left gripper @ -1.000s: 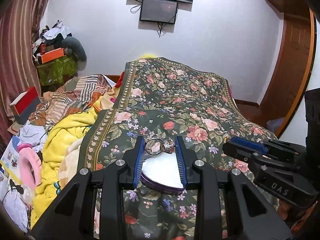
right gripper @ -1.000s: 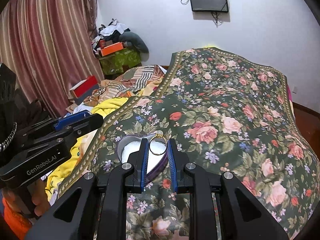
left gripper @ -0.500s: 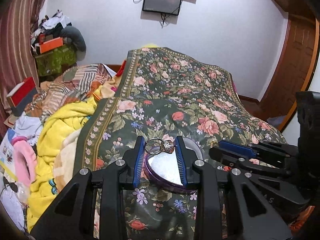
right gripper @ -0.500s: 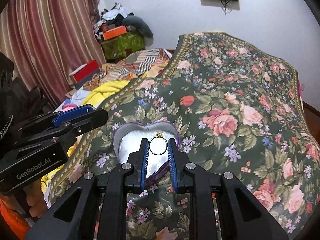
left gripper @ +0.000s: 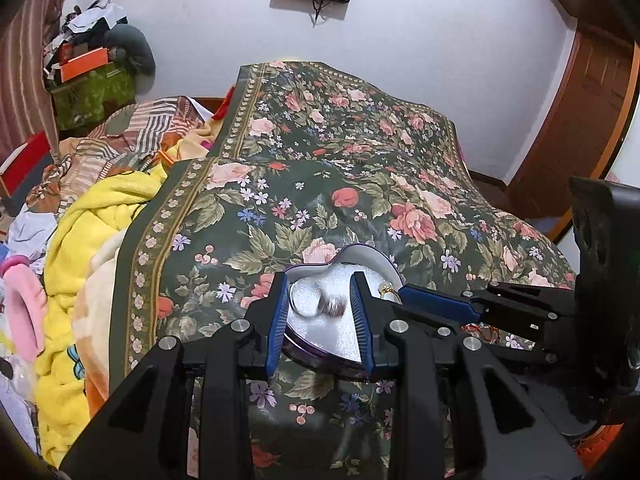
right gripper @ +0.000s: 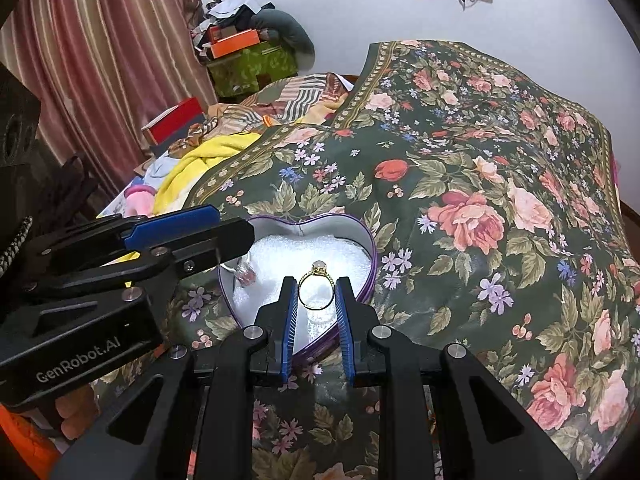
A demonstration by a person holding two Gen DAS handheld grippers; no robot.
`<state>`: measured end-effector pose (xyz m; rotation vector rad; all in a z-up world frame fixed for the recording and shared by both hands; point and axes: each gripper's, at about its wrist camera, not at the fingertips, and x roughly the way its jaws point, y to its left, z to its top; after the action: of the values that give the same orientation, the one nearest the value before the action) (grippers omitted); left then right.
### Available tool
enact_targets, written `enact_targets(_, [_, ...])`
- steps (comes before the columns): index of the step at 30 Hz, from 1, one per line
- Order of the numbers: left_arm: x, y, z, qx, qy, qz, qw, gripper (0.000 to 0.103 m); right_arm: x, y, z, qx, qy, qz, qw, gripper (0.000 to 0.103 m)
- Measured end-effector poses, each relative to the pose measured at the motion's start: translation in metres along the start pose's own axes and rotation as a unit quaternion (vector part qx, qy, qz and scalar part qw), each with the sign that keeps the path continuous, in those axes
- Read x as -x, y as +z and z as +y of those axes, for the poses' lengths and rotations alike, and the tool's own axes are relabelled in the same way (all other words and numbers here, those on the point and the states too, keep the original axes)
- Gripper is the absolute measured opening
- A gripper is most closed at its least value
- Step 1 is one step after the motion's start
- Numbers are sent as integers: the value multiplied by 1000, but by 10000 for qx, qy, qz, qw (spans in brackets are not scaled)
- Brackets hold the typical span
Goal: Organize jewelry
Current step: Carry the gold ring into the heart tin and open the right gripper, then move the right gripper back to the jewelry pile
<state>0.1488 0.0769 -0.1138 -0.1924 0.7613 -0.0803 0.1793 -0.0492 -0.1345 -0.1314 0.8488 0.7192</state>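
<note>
A heart-shaped purple tin with white foam lining sits on the floral bedspread; it also shows in the left wrist view. My left gripper is over the tin, and a silver ring, blurred, lies between its fingers, which have spread. In the right wrist view the silver ring is low in the tin under the left gripper. My right gripper is shut on a gold ring with a pale stone, held just above the foam.
The floral bedspread covers the bed. A yellow blanket and striped cloth lie at the left. A curtain and piled boxes stand beyond. A wooden door is at the right.
Both grippers have lowered over the tin. The left gripper's fingers have spread apart and the silver ring has dropped between them. The right gripper keeps hold of the gold ring.
</note>
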Motion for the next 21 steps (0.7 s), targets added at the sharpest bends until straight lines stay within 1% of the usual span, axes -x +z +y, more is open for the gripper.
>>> enact_targets(5, [-1, 2, -2, -35, 25, 0, 10000, 30, 0, 0, 0, -17, 51, 21, 10000, 18])
enact_targets(13, [8, 5, 0, -14, 140, -98, 9999, 30, 3, 0, 0, -62, 75, 95, 9999, 18])
enact_targets(16, [13, 5, 1, -12, 208, -113, 9997, 30, 12, 1, -1, -111, 75, 27, 9999, 18])
enact_targets(21, [27, 5, 0, -23, 283, -188, 9994, 30, 35, 3, -3, -157, -2, -206, 9997, 18])
